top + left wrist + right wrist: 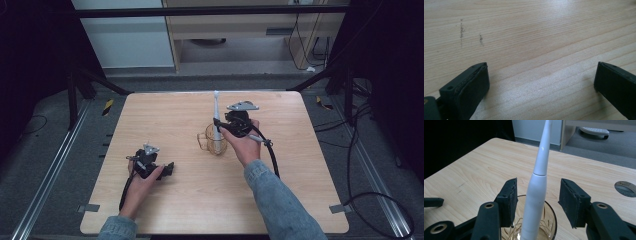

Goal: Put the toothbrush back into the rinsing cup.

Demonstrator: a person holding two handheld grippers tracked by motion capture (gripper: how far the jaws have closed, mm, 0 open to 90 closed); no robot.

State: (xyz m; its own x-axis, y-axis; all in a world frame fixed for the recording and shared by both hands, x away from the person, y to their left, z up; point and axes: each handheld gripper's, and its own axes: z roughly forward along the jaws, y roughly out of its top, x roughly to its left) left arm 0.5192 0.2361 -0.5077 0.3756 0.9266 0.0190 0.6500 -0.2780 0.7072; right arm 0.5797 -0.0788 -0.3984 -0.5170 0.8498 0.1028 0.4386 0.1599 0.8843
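Fingers of the right gripper stand parted either side of the white toothbrush, clear of it and released. It stands tilted in the clear glass mug mid-worktop, nothing crowding it. Well apart, the left gripper rests with fingers spread wide over bare wood.

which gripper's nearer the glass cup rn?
Right. The right gripper sits just above the glass cup, open jaws either side of the white toothbrush standing in it, pads apart from it. The left gripper rests on the table, well off to the cup's left.
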